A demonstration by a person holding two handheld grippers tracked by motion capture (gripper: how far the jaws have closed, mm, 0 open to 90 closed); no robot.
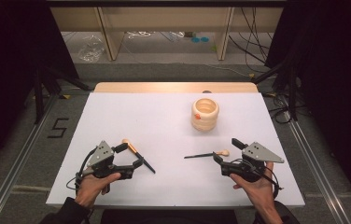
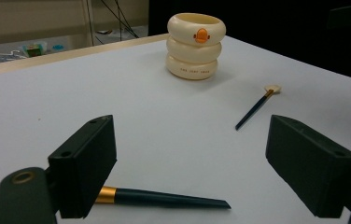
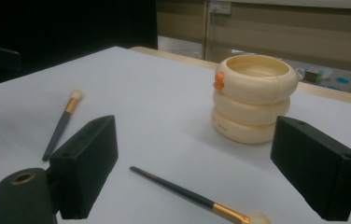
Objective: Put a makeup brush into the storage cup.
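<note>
Pre-grasp: both grippers wide, empty. Left gripper point(image 1: 128, 155) beside left brush point(image 1: 137, 155), right gripper point(image 1: 226, 150) by right brush point(image 1: 207, 154) (flat on worktop point(image 1: 164, 121)). Next, probably: close on handles, lift to cup point(image 1: 205, 114).

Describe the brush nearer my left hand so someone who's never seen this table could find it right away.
Start at the white table, then find the left gripper at its near left. The brush lies flat between its open jaws, untouched. Unlike the other brush by the right gripper, it sits far from the cream ringed pot.
</note>
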